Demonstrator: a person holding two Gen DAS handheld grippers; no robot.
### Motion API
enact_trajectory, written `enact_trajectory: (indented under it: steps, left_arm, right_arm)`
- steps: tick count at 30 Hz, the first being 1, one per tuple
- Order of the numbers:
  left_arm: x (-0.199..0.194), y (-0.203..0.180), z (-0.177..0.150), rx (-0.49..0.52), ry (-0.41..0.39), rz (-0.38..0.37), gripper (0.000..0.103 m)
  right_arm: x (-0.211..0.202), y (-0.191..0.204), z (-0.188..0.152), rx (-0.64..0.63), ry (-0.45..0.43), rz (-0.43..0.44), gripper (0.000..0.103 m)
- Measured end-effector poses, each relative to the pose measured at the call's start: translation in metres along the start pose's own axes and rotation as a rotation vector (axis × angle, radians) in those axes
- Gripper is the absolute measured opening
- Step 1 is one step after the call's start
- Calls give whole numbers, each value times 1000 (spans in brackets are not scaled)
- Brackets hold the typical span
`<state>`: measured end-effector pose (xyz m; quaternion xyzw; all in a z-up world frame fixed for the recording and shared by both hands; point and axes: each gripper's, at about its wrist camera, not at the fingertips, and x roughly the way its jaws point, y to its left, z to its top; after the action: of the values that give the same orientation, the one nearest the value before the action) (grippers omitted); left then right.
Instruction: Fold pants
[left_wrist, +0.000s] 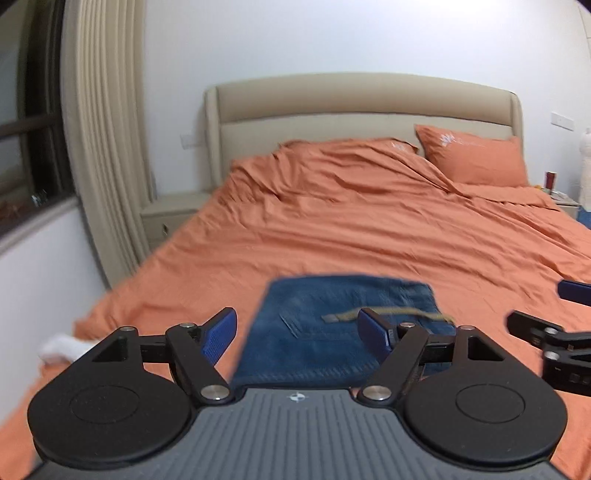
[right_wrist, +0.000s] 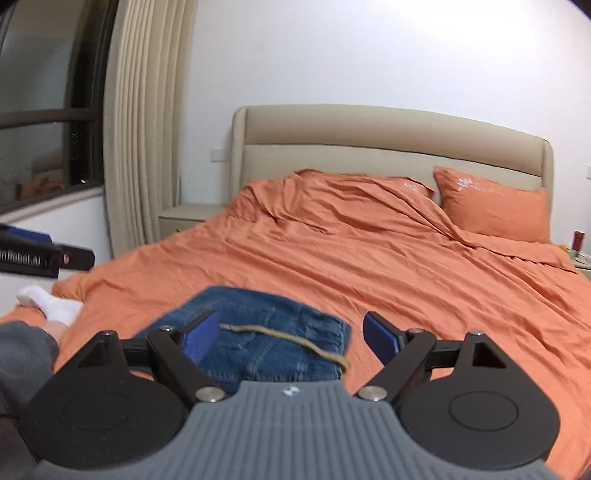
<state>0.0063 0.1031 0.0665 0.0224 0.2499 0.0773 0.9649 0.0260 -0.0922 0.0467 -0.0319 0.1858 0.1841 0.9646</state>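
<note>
Blue denim pants (left_wrist: 332, 332) lie folded into a compact rectangle on the orange bed near its front edge, with a tan drawstring (left_wrist: 388, 314) trailing across the top. The same pants (right_wrist: 258, 343) and drawstring (right_wrist: 288, 338) show in the right wrist view. My left gripper (left_wrist: 301, 334) hovers above and in front of the pants, jaws wide apart, nothing between the blue pads. My right gripper (right_wrist: 290, 338) is likewise open and empty above the pants. Each gripper shows at the edge of the other's view: the right gripper (left_wrist: 554, 332) and the left gripper (right_wrist: 40, 254).
The bed's orange cover (left_wrist: 369, 229) stretches back to a beige headboard (left_wrist: 362, 96) with an orange pillow (left_wrist: 476, 155). A white cloth (right_wrist: 48, 301) lies at the left bed edge beside a grey sleeve (right_wrist: 22, 354). Curtain, window and nightstand (left_wrist: 166, 214) stand left.
</note>
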Motion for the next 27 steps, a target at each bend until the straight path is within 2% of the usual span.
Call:
enact_trajectory:
  steps: [5, 10, 19, 27]
  left_arm:
    - [24, -15, -25, 39, 80, 48, 88]
    - [46, -22, -41, 9, 143, 50, 88]
    - [68, -26, -55, 28, 202, 61, 88]
    - [67, -28, -55, 37, 206, 60, 88]
  right_arm:
    - [12, 6, -25, 4, 45, -23, 82]
    - [32, 9, -39, 31, 124, -1, 82]
    - [59, 15, -54, 12, 182, -14, 81]
    - [61, 14, -54, 21, 182, -7, 81]
